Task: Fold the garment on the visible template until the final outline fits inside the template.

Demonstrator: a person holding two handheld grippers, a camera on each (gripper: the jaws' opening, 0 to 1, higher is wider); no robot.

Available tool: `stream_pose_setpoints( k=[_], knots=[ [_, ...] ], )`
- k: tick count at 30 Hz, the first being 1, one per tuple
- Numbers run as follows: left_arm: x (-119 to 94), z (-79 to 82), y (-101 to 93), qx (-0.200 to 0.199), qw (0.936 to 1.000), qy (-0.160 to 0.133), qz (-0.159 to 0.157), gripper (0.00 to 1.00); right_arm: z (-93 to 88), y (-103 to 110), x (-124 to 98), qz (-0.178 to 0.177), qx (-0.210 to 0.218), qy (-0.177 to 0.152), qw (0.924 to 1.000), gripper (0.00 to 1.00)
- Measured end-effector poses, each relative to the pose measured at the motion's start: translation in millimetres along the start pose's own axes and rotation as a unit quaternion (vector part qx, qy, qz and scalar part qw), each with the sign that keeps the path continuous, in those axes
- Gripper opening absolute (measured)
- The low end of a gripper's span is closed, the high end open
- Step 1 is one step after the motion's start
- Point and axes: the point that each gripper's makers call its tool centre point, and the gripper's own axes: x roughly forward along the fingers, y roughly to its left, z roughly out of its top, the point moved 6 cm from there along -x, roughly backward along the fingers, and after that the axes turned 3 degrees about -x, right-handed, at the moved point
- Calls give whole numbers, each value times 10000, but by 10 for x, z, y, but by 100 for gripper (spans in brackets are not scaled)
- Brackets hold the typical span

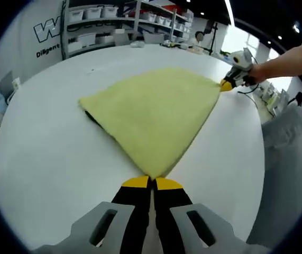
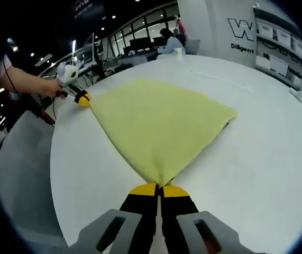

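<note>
- On the white table (image 1: pixel 45 153), which spreads wide across the left gripper view and the right gripper view alike, lies a yellow garment (image 1: pixel 153 114), the largest thing on it.
- Stretched flat near the table's middle, the garment forms a rough fan shape, pulled taut between two corners; a thin dark edge peeks out from under its far side in both views.
- Behind the table, shelving (image 1: pixel 113 24) with pale storage bins stands against a wall with lettering, seen in the left gripper view.
- At the bottom of the left gripper view, the left gripper (image 1: pixel 152 182) has its yellow-tipped jaws pressed together on the garment's near corner, with cloth pinched between them.
- At the bottom of the right gripper view, the right gripper (image 2: pixel 160 189) is likewise clamped tight on its own corner of the garment, jaws touching through the fabric.
- Each gripper also appears at the far corner of the cloth in the other's view, held in a person's hand (image 1: pixel 256 74) near the table's edge.
</note>
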Motion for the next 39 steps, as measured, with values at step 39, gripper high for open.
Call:
stream_pose_setpoints(
  k=[39],
  knots=[
    [728,706,-897,479,9975,-378,-359,4,1026,1127,1184,391,-816,-676,9936,0]
  ],
)
